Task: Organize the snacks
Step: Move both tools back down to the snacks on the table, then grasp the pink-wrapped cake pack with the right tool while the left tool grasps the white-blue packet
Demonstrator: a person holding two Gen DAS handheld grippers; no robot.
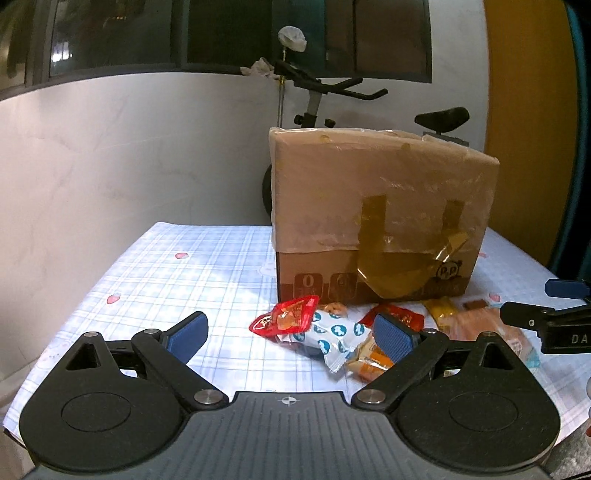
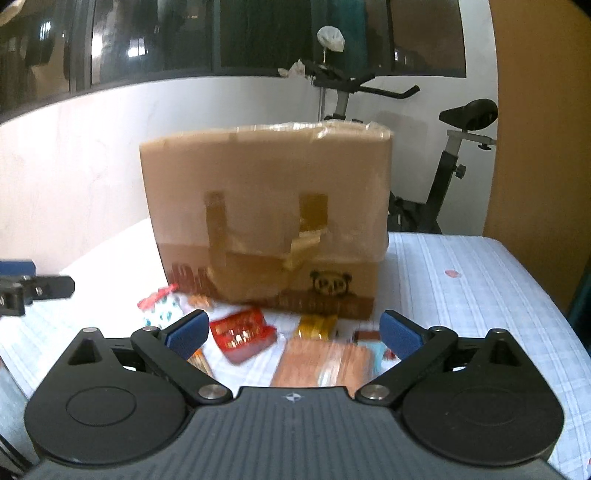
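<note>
Crinkly plastic snack packets (image 1: pixel 325 332) lie on the table (image 1: pixel 166 266) at 12 o'clock, just before the cardboard box (image 1: pixel 376 206). They look light and slippery; pinch a sealed edge. Left hand-held gripper (image 1: pixel 290 330) and right hand-held gripper (image 2: pixel 293 332) are both spread wide, holding nothing.

White wall (image 1: pixel 129 147), dark windows (image 1: pixel 229 33) above; exercise bike (image 2: pixel 454 162) behind checked tablecloth (image 1: pixel 184 266); wooden panel (image 2: pixel 539 147) at right.

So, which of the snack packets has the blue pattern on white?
The white packet with blue figures, lying in front of the cardboard box. A red packet lies partly over it; the other snacks are red, yellow or orange.
</note>
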